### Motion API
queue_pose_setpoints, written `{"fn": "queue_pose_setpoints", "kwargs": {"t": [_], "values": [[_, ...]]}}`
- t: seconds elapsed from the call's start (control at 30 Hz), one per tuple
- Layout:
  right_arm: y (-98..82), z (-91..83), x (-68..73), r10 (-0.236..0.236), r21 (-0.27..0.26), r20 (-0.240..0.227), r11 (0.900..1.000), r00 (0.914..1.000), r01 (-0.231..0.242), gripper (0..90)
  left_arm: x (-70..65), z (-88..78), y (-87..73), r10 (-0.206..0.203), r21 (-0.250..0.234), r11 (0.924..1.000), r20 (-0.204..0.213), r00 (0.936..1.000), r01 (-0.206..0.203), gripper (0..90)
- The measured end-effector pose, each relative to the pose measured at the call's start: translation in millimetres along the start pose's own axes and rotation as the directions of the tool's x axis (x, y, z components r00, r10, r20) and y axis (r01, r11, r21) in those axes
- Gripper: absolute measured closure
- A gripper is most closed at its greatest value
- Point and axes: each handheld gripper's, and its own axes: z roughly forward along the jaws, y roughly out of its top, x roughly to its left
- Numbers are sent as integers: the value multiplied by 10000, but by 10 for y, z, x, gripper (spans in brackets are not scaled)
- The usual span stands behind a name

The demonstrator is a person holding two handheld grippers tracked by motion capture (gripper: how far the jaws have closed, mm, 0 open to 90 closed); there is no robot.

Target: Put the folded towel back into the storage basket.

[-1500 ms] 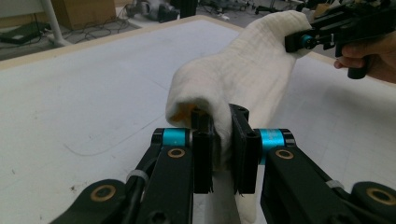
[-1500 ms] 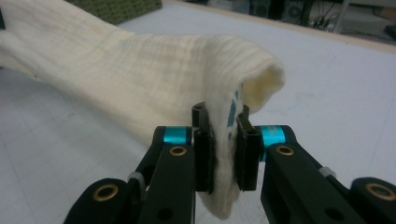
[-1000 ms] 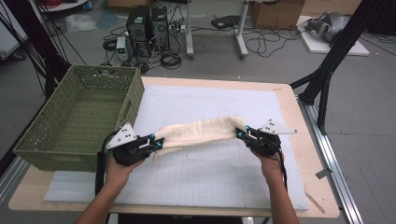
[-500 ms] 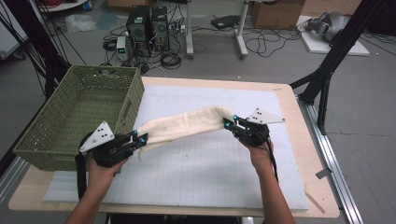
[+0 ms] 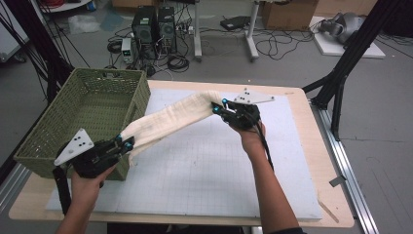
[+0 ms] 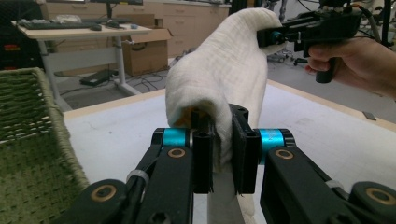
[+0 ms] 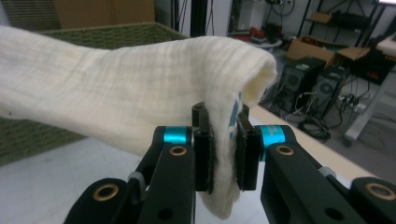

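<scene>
In the high view, a long cream-white woven cloth (image 5: 175, 117) hangs stretched in the air between the two grippers, clear of the white gridded mat (image 5: 204, 170) that covers the light wooden table (image 5: 311, 146). The left gripper (image 5: 127, 145) is clenched on the cloth's lower end, just beside the near right corner of the green woven rectangular basket (image 5: 83, 112), which stands on the table's left side. The right gripper (image 5: 217, 107) grasps the cloth's other end, higher and farther back over the mat. The person's forearms come in from the bottom edge, and each gripper carries a grey three-cornered plate on top. Black computer towers (image 5: 155, 24) and loose cables lie on the floor beyond the table.

In the left gripper view, the two black jaws stand close together with a fold of the cloth (image 6: 224, 74) pinched between them. The cloth rises from there to the right gripper (image 6: 268, 38), held in a hand (image 6: 355, 58) at upper right. The basket's wall (image 6: 32, 140) shows at left.

In the right gripper view, the black jaws are likewise pressed onto a bunched end of the cloth (image 7: 116, 102), whose tip droops below them. The rest of the cloth runs off to the left, in front of the basket (image 7: 116, 30).
</scene>
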Motion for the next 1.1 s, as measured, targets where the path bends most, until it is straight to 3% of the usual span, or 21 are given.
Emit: {"fn": "queue_pose_setpoints", "kwargs": {"t": [0.4,1.1], "values": [[477,503,124,-493,-91,-188,9988,9986,491,806,113,-307,79,-343,-523,9981,-558,9979,314,807],[988,1302,364,-986,20,-447,9951,9941,988,807,295,-682,170,-457,-1103,9935,-1690,9846,272,807]]}}
